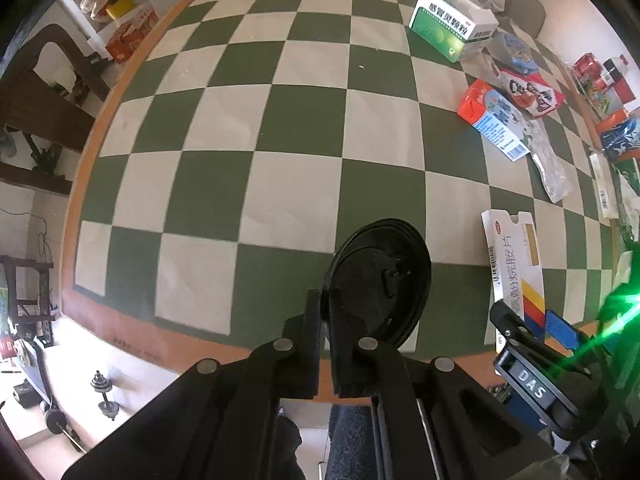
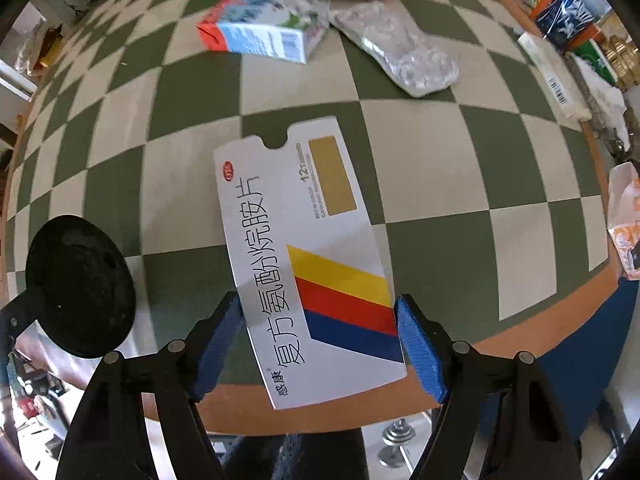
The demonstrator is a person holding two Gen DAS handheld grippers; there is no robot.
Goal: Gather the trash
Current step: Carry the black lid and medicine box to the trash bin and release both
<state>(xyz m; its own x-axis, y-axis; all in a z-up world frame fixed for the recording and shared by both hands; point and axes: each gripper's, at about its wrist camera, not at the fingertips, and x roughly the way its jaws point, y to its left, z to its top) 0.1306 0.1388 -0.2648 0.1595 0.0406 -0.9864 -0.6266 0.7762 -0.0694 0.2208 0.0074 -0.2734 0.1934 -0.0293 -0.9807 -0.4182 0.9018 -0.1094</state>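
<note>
The left gripper (image 1: 326,316) pinches a black lid (image 1: 380,280) above the checkered table (image 1: 240,120). Only the right view shows the right gripper (image 2: 320,344) spread wide around a flat white box (image 2: 308,256) reading "复方氨酚烷胺片" and "12", at the near edge.

Your two black grippers

Your left gripper (image 1: 327,322) has plain black fingers with round silver rivets; your right gripper (image 2: 320,344) wears blue textured pads (image 2: 420,354), and carries a "DAS" label on its side.
</note>
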